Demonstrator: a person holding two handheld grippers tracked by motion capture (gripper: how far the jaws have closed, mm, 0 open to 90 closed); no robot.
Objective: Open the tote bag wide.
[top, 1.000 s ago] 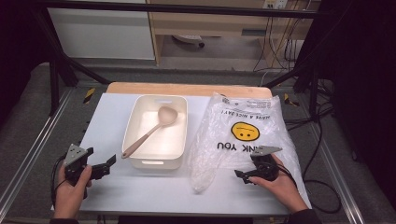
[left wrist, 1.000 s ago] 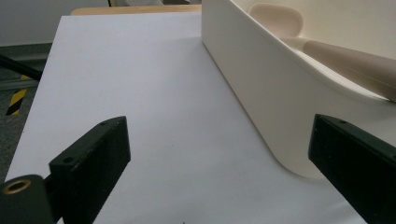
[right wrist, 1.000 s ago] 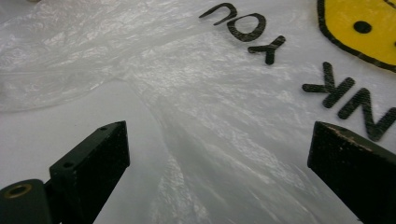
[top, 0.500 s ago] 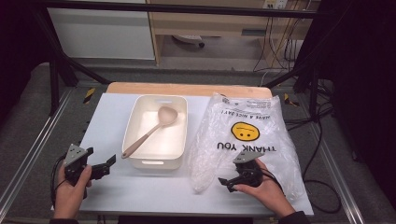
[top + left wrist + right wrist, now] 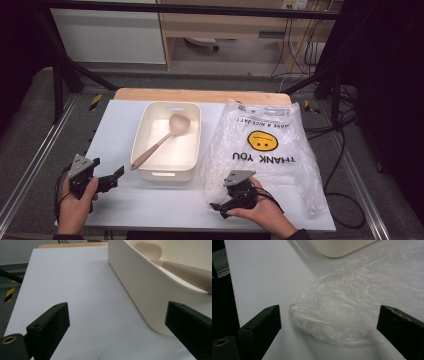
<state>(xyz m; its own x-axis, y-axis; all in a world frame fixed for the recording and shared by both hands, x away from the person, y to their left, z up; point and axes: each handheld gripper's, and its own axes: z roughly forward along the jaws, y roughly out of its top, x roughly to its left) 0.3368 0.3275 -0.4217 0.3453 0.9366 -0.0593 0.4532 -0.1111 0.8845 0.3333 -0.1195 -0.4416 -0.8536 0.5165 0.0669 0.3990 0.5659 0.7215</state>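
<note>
White desk (image 5: 125,210) surface carries everything — largest is the clear plastic bag (image 5: 280,165) printed with a smiley and "THANK YOU", spread flat on the person's right side, its crumpled near end bunched just beside the cream rectangular tub (image 5: 167,142). In that tub lies a beige serving spoon (image 5: 161,141), bowl toward the far end, handle slanting over the near left rim.

My reading is that the step in hand is the approach to the bag's near end. The right hand-held gripper (image 5: 220,208) sits low at the bag's near left corner, jaws spread wide; in the right gripper view the bunched plastic (image 5: 337,315) lies between and just ahead of them, not yet pinched. The next move likely calls for easing forward and closing on a fold of film without dragging the whole sheet — thin plastic slips easily.

The left hand-held gripper (image 5: 114,178) rests near the tub's near left corner, jaws likewise spread, holding nothing.

Against the earlier frames, the right gripper has travelled from the bag's right-hand middle down to this near corner; the left has stayed put.
</note>
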